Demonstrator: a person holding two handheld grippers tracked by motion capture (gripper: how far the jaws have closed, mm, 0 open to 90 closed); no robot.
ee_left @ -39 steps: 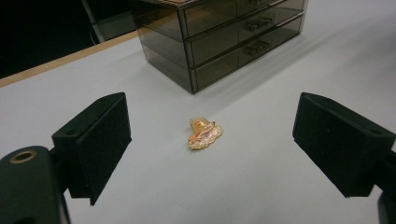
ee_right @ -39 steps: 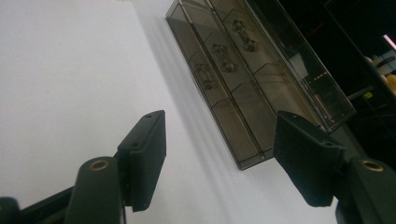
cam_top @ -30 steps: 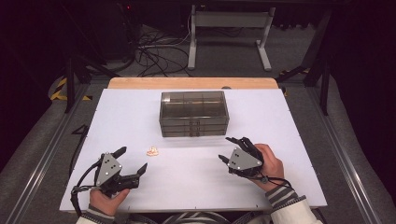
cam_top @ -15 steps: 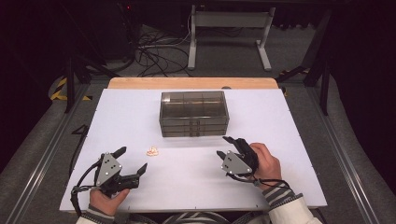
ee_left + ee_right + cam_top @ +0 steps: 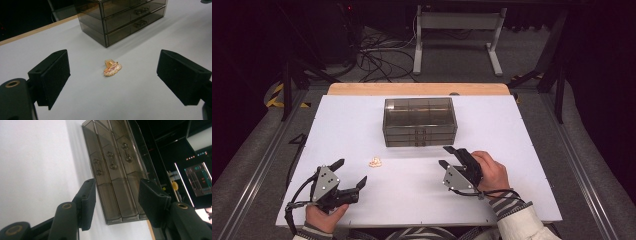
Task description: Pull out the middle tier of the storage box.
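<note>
**Both grippers hover near the drawer box, nothing held**

I have the left gripper (image 5: 348,175) low over the near left part of the white table (image 5: 522,150), its jaws spread wide with nothing between them. In the left gripper view the small gold-and-pink trinket (image 5: 112,68) lies on the table ahead of the pads, between their lines but well clear of both. From the high view that trinket (image 5: 375,162) sits just beyond the left gripper, off the front left corner of the smoky drawer box (image 5: 420,121).

My right gripper (image 5: 447,157) is rolled on its side and points toward the box. Its jaws have just been closing and now stand half apart, gripping nothing. In the right gripper view the drawer box (image 5: 117,170) and its three drawer handles (image 5: 111,160) lie beyond the pads, untouched
</note>
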